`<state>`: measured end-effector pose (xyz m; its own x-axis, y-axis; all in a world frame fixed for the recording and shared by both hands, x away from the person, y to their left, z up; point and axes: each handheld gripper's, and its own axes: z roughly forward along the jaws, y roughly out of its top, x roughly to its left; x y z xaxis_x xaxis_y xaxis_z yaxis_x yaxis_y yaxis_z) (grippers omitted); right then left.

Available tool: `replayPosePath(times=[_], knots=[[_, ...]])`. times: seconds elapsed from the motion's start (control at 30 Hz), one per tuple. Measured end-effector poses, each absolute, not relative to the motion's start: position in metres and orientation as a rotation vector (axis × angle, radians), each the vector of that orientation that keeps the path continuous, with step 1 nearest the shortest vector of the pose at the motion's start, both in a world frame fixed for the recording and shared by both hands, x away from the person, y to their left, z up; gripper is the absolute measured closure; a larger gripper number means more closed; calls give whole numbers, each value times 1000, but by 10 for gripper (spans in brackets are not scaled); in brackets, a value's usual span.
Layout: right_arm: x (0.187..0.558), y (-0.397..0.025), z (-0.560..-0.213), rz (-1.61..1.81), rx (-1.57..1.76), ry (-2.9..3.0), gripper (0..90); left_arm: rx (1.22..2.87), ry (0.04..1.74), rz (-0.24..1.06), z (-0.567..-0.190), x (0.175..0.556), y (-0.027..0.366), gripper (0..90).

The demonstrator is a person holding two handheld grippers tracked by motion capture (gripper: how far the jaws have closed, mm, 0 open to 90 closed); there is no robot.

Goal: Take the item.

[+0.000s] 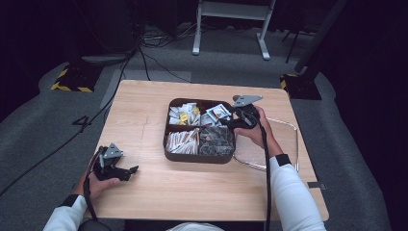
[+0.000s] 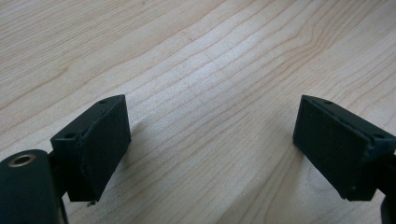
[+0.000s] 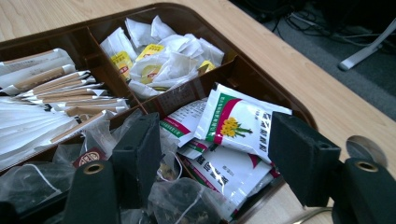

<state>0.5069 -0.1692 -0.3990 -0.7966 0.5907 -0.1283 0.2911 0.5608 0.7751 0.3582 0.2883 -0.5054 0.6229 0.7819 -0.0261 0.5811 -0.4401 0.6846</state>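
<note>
Wooden table (image 1: 144,125) bears a compartment tray (image 1: 197,158); perhaps a wire frame (image 1: 293,144).

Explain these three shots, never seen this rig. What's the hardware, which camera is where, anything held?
There is no robot arm. A person holds a two-jaw gripper in each hand at a wooden table.

The high view looks down from above the person's side. The left gripper rests near the table's front left corner; the right gripper reaches over a dark divided tray.

The other two pictures come from cameras riding on the grippers, looking along their black jaws. In the left gripper view the jaws stand wide apart over bare wood, holding nothing. In the right gripper view the jaws are open above white and green sachets, with yellow-tagged tea bags and paper stick packets in other compartments. Nothing is gripped yet.
</note>
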Motion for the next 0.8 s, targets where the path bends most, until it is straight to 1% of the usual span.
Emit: replayPosePath(times=[0.43,0.8], knots=[[527,-140,-420,997,755,2479,308,2181,1063,400,-505,357,289,119],[541,-127,-431,903,803,2486,309,2177,1071,395,-505,356,288,119]])
